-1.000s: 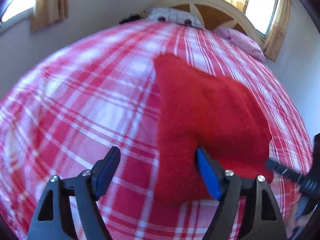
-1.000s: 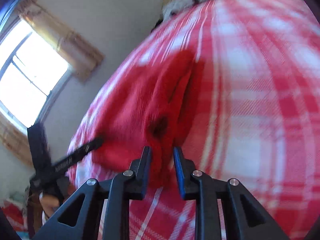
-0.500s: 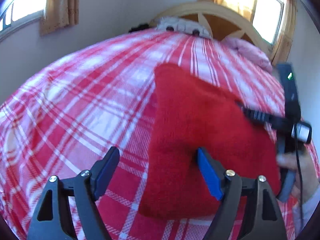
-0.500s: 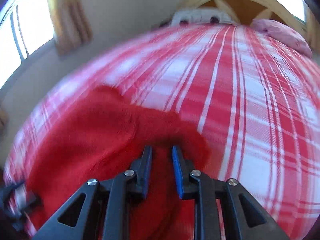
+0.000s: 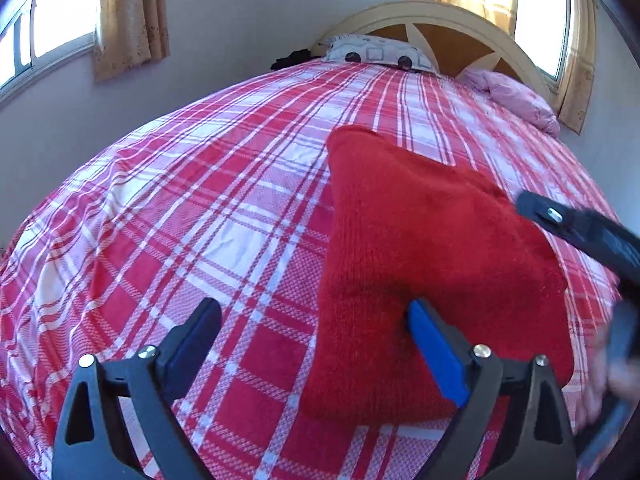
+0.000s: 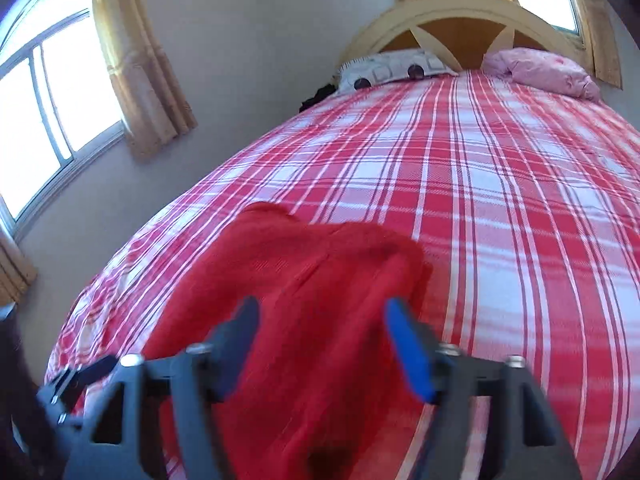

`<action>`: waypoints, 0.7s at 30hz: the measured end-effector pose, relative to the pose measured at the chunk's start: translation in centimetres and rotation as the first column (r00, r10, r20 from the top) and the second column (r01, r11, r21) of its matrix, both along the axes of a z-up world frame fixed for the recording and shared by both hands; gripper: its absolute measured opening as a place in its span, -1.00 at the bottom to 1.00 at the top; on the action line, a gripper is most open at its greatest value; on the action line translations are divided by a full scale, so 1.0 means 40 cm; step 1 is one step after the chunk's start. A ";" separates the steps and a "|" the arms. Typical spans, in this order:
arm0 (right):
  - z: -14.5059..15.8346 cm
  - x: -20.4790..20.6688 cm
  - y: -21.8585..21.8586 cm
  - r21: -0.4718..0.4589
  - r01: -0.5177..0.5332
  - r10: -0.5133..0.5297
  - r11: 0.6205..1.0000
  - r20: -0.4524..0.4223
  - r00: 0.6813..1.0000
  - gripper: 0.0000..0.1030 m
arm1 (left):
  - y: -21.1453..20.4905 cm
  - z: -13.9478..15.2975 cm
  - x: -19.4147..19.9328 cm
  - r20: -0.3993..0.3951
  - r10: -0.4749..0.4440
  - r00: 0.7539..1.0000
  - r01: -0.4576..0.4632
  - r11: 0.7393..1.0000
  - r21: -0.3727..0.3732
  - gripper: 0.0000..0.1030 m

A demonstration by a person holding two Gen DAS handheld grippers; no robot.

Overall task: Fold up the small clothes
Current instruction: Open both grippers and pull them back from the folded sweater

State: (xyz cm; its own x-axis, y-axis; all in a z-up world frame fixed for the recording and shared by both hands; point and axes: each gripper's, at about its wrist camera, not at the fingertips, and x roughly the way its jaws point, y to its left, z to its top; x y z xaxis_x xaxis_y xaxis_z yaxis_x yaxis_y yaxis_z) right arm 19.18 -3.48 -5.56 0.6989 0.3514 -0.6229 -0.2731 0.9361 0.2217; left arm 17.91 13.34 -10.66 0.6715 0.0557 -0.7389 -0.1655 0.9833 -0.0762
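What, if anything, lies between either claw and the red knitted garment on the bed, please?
Nothing visible does. The left claw stands open with one finger already over the red garment near its left edge. The right claw, whose jaws have just been opening, hangs open directly above the garment. Only the plaid bedcover lies around it.

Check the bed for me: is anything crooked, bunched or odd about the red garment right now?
The red knit garment lies skewed across the plaid bedspread, its edges at an angle to the stripes. Its far corner is humped rather than flat. Both the left gripper and the right gripper are open, holding nothing.
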 end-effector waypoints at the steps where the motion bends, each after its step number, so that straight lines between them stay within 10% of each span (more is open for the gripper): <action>1: -0.003 -0.019 0.008 -0.014 -0.003 0.003 1.000 0.004 1.000 0.34 | 0.000 -0.001 -0.002 -0.007 0.005 1.000 -0.005 1.000 0.004 0.89; 6: -0.077 -0.070 0.041 -0.168 0.009 -0.025 0.986 -0.094 0.995 0.34 | -0.016 -0.022 -0.013 -0.037 0.005 0.999 -0.003 0.999 0.045 0.91; 9: -0.107 -0.097 0.010 -0.090 0.032 -0.046 0.995 -0.160 0.986 0.34 | -0.031 -0.035 -0.019 -0.060 -0.005 0.998 0.010 0.996 0.089 0.92; 21: 0.003 -0.293 -0.038 0.013 0.182 -0.182 0.983 -0.004 0.983 0.34 | -0.045 0.023 -0.147 -0.012 -0.029 1.000 0.030 0.995 0.090 0.92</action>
